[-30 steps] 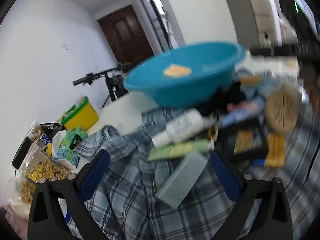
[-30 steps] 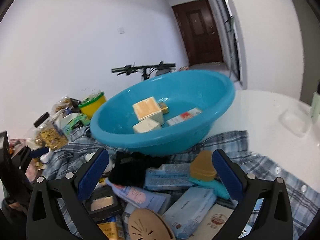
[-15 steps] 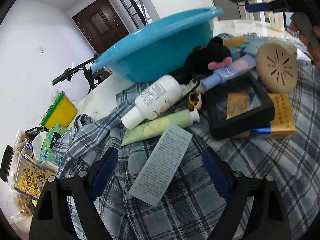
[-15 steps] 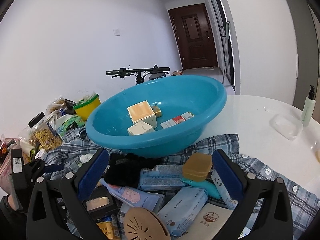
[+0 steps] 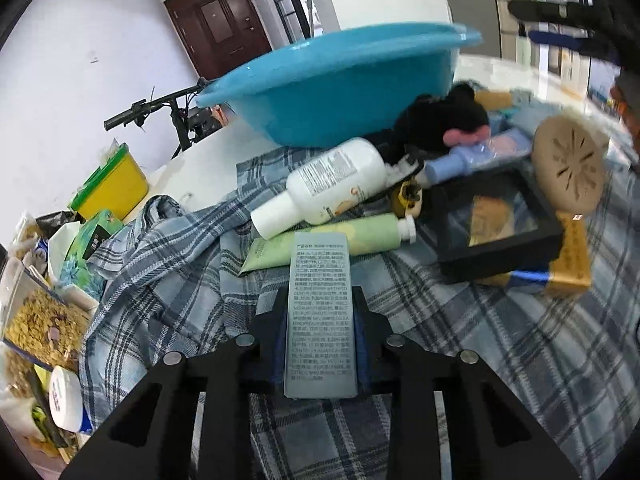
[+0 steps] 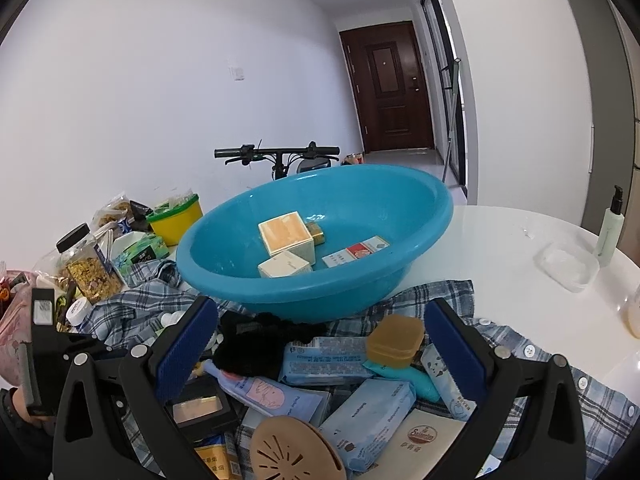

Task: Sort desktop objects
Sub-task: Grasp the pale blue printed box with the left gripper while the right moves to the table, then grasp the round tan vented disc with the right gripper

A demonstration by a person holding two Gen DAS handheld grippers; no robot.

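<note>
My left gripper (image 5: 320, 340) has its fingers (image 5: 362, 344) closed on the grey-green box (image 5: 320, 308), which stands lengthwise between them with its printed face toward my camera, its far end reaching over the pale green tube (image 5: 328, 242) on the plaid shirt (image 5: 500, 360). Just beyond lie the white bottle (image 5: 328, 186), the black frame box (image 5: 498, 226) and the round tan disc (image 5: 570, 168). My right gripper (image 6: 320, 354) hangs with its fingers (image 6: 186, 344) spread wide and holding nothing, above the pile of packets: the tan lidded case (image 6: 396, 340), the blue wipes pack (image 6: 366, 420) and the pink tube (image 6: 268, 394). Behind the pile the blue basin (image 6: 424, 240) sits on the white worktop (image 6: 516, 248), with two cream boxes (image 6: 286, 240) and a red-and-white pack (image 6: 356, 256) inside
</note>
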